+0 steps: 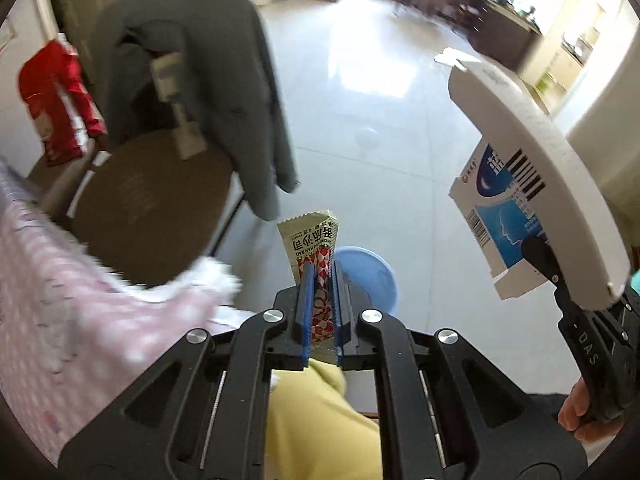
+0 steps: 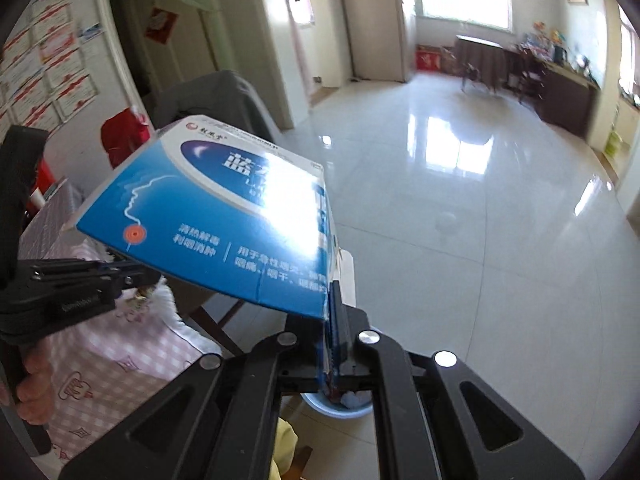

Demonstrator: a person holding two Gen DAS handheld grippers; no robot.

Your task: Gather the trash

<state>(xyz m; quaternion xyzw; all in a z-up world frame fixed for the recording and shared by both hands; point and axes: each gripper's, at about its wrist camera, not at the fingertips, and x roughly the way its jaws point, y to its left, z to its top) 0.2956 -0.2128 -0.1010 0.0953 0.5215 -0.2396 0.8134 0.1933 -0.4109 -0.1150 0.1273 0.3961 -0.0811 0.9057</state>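
While both pairs of jaws are closed on rubbish, neither piece has yet been let go, so the collecting looks to be midway through a delivery rather than finished. The left gripper (image 1: 322, 300) has its blue-padded jaws drawn narrow around a snack wrapper (image 1: 314, 252), a pale green packet with red-and-white checks that stands upright between the pads and pokes out past their tips. The right gripper (image 2: 334, 320) has its jaws pressed nearly together on the edge of a flattened medicine box (image 2: 224, 216), blue and white with printed text, which fans out to the left and up from the grip; the left wrist view shows the same box (image 1: 520, 184) held high at the right of the scene, barcode side showing.

Just beyond and below the left jaws sits a light blue bin (image 1: 368, 276) on the pale tiled floor (image 1: 380, 100). In the right wrist view the bin (image 2: 340, 404) appears directly under the right jaws, with what look like a few bits already inside, though little of its contents can be made out. Judging by this, some trash is already in, and the two held pieces are near the bin but still above it; releasing each over the opening remains.

To the left, near the person, lies a pink checked cloth (image 1: 60, 280) over the bench, and farther left a chair (image 1: 152, 208) carries a grey jacket (image 1: 208, 80). Whether more litter waits on the bench cannot be told.
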